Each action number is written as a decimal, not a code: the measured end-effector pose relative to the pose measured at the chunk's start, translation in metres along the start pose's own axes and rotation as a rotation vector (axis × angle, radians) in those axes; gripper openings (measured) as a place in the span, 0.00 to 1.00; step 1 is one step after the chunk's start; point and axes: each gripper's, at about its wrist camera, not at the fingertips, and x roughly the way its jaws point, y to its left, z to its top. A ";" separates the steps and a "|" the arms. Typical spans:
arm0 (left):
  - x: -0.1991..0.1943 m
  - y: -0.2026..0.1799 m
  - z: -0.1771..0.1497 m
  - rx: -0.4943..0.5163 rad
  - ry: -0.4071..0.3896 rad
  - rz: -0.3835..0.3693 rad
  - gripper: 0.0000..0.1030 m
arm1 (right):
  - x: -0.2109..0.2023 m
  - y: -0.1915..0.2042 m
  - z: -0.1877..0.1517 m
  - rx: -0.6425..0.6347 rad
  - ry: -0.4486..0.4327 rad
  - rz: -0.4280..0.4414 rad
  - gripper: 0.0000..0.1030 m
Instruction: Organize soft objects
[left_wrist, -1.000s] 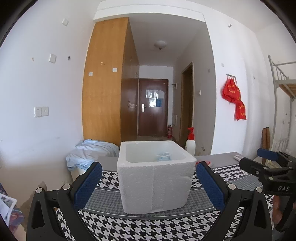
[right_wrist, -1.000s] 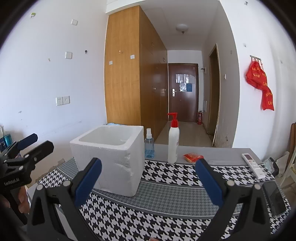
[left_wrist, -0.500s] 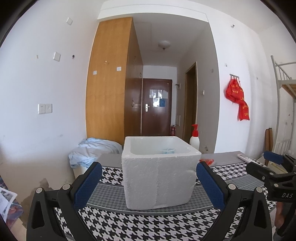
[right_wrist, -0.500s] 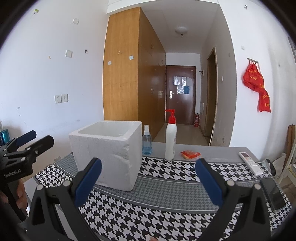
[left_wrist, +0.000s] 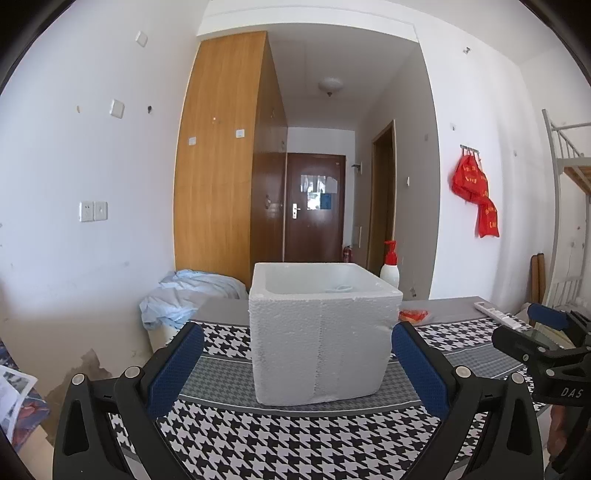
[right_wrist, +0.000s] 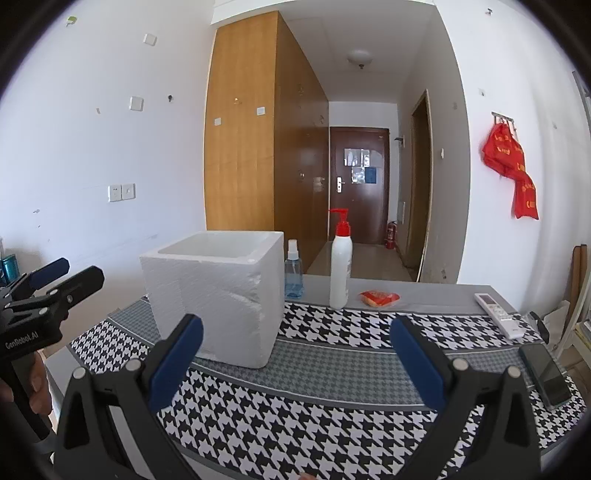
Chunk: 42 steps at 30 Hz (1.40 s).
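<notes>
Left gripper (left_wrist: 293, 365), right gripper (right_wrist: 295, 363): jaws standing apart, gripping nothing, hovering before white square polystyrene box (left_wrist: 319, 332) on houndstooth cloth (right_wrist: 332, 417).

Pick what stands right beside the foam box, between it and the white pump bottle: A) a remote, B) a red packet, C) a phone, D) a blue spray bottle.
D: in the right wrist view the blue spray bottle stands next to the foam box, with the pump bottle further right.

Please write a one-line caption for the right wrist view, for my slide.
Open right hand-held gripper above a houndstooth cloth, facing a white foam box, two bottles and a red packet.
</notes>
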 end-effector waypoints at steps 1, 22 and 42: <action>-0.003 0.000 0.000 -0.001 -0.003 0.001 0.99 | -0.002 0.001 0.000 -0.003 -0.001 0.001 0.99; -0.022 -0.006 0.000 0.009 -0.006 -0.010 0.99 | -0.024 0.008 -0.005 -0.014 -0.021 0.003 0.99; -0.021 -0.012 -0.005 0.025 0.004 -0.014 0.99 | -0.025 0.003 -0.007 -0.008 -0.015 -0.004 0.99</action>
